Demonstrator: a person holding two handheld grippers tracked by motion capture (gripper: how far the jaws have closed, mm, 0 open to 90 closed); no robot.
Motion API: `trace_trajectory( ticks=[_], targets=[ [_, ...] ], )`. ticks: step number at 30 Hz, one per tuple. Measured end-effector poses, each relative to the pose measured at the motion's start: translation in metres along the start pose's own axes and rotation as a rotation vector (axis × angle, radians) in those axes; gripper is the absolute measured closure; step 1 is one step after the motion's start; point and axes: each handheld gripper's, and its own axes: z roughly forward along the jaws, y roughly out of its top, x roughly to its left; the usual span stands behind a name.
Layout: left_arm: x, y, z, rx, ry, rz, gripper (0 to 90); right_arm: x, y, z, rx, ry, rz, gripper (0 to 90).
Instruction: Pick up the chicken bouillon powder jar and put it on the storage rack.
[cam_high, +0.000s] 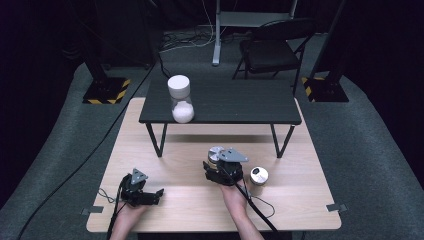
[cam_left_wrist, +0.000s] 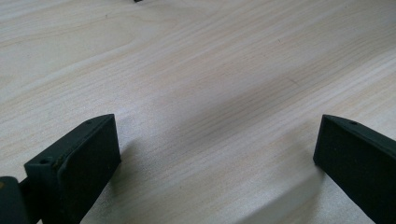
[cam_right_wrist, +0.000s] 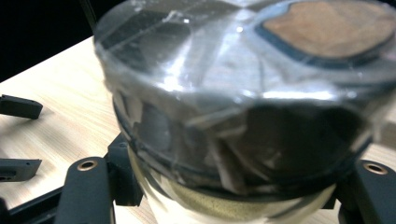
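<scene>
My right gripper (cam_high: 216, 164) is shut on a small jar with a shiny silver lid (cam_high: 216, 152), held just above the wooden table (cam_high: 175, 210). In the right gripper view the jar (cam_right_wrist: 233, 107) looms close, its lid wrapped in clear tape, with a black jaw pressed to each side near its base. My left gripper (cam_high: 159, 196) rests at the table's front left, lying on its side. Its jaws stand wide apart in the left gripper view, with bare wood between them (cam_left_wrist: 217, 154).
A second small jar with a silver lid (cam_high: 258, 176) stands just right of my right gripper. A low black shelf (cam_high: 250, 102) spans the table's back and carries a tall white-lidded jar of white powder (cam_high: 180, 97). A folding chair (cam_high: 272, 47) stands beyond.
</scene>
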Motion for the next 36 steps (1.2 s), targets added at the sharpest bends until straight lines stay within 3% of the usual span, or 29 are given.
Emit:
trace_trajectory(
  ticks=[36],
  targets=[
    [0.0,0.0,0.0,0.0,0.0,0.0,0.2,-0.009,0.038,-0.021,0.0,-0.026,-0.031,30.7]
  ],
)
